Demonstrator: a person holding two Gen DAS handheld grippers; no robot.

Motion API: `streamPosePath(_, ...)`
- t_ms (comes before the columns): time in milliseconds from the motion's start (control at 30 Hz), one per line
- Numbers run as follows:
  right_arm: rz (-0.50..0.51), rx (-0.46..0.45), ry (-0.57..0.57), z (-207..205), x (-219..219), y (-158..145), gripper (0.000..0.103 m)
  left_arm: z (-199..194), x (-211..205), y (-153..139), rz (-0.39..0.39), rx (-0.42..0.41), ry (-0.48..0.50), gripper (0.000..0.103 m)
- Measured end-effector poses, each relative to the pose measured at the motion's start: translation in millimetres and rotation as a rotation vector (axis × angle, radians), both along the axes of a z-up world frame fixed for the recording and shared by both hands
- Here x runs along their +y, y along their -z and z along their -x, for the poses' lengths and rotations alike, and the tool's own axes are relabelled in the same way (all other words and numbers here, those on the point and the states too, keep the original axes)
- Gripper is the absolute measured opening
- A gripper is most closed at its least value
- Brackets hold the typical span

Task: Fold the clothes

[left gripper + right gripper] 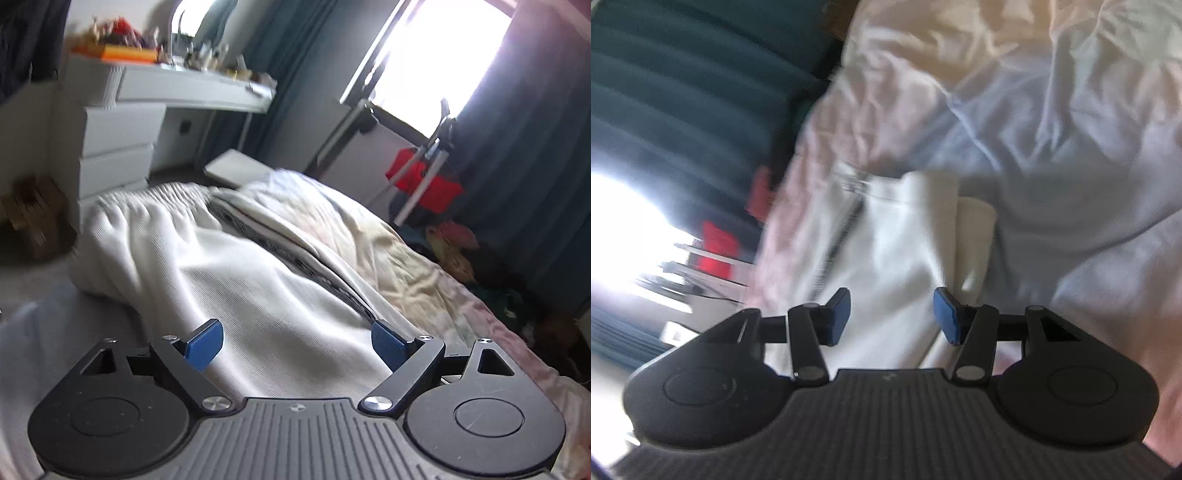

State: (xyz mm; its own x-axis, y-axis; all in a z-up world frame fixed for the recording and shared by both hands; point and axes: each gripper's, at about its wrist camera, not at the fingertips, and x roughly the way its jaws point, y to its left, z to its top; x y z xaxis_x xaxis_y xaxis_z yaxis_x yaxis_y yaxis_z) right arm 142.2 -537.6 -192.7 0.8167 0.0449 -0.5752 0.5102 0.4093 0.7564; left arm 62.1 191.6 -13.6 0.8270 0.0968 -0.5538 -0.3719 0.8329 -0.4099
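Right gripper (891,315) spread apart, over white garment (886,251), rumpled bedsheet (1071,129)

A white dresser (114,155) stands beside a cluttered desk (192,86). Dark curtains (528,147) flank a bright window (443,55). Red cloth (424,177) hangs nearby.

Bright window (439,55), teal curtains (524,192), white drawer unit (114,147).

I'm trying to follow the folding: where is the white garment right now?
The white garment lies on the bed, directly ahead of both open claws; in the left wrist view its gathered waistband points toward the white drawers.
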Motion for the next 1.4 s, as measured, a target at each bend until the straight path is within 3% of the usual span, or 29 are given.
streamPosePath(100,0.019,0.021,0.006,-3.1,0.2,2.1,0.050,-4.3,0.9,3.3,0.002,0.008,0.011,0.089)
streamPosePath(233,-0.054,-0.005,0.033,6.5,-2.6,10.6,0.051,-7.0,7.6,9.8,0.004,0.017,0.016,0.089)
streamPosePath(433,-0.168,-0.044,0.074,21.7,-7.0,23.6,0.053,-6.3,5.0,7.1,-0.068,-0.011,-0.029,0.089)
streamPosePath(567,-0.077,-0.058,0.048,4.5,-6.6,20.8,0.052,-6.8,1.6,4.8,-0.089,-0.017,-0.021,0.089)
streamPosePath(600,-0.029,-0.049,0.053,1.5,-5.1,15.6,0.045,-7.2,1.4,5.2,-0.089,-0.016,-0.017,0.089)
streamPosePath(633,0.023,-0.034,0.061,-0.2,-2.9,10.0,0.025,-7.7,1.2,5.6,-0.088,-0.015,-0.013,0.089)
streamPosePath(700,0.125,-0.002,0.078,-3.4,1.6,-1.1,0.006,-8.6,0.9,6.5,-0.088,-0.012,-0.006,0.089)
streamPosePath(833,0.188,-0.068,0.165,19.6,3.6,-24.7,0.005,-10.5,0.2,8.3,-0.087,-0.008,0.009,0.089)
streamPosePath(967,0.117,-0.038,0.202,35.4,-3.7,-18.3,0.005,-9.6,4.2,9.7,-0.067,-0.006,0.006,0.089)
streamPosePath(1033,0.083,0.000,0.181,37.1,-8.3,-6.0,0.008,-8.0,8.9,10.3,-0.048,-0.003,-0.003,0.089)
streamPosePath(1167,-0.074,-0.016,0.181,45.1,-15.6,11.6,0.017,-4.9,15.3,12.4,-0.010,0.002,-0.016,0.089)
streamPosePath(1233,-0.122,-0.023,0.175,50.4,-14.5,14.7,0.051,-4.4,15.0,12.6,-0.012,0.008,-0.018,0.089)
streamPosePath(1300,-0.152,-0.046,0.149,52.6,-9.3,15.9,0.066,-5.2,13.4,13.1,-0.017,0.014,-0.011,0.089)
streamPosePath(1400,-0.143,-0.056,0.101,46.9,-1.1,12.6,0.067,-9.5,8.2,15.0,-0.036,0.027,0.001,0.089)
